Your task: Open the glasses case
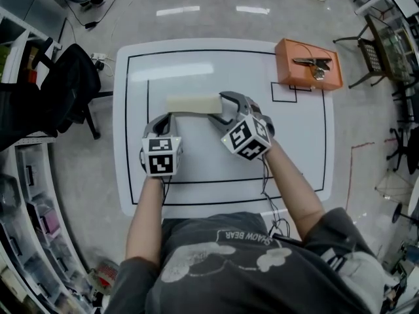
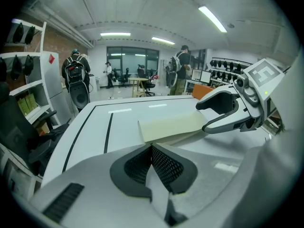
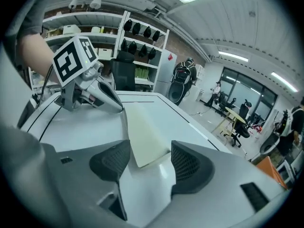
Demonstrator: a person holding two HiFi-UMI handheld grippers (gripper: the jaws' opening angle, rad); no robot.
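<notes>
Left tool [image 2: 152, 151] clenched beside the flat cream glasses case [image 1: 193, 103]; right tool [image 3: 149, 163] gapes, meshed pads [image 3: 190, 167] flanking its end.

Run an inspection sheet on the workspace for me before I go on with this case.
Surface: white table with black outlines.
Job's things: cream glasses case lying flat, far-centre, looks closed.
Clutter: orange box at the far right corner, metal object on it.
Grippers: left gripper jaws together, tips at the case's left end; right gripper jaws apart, case's right end between them.
Cables: wire hanging by the right forearm.
Surroundings: black chair left of table; shelving; people standing beyond.
</notes>
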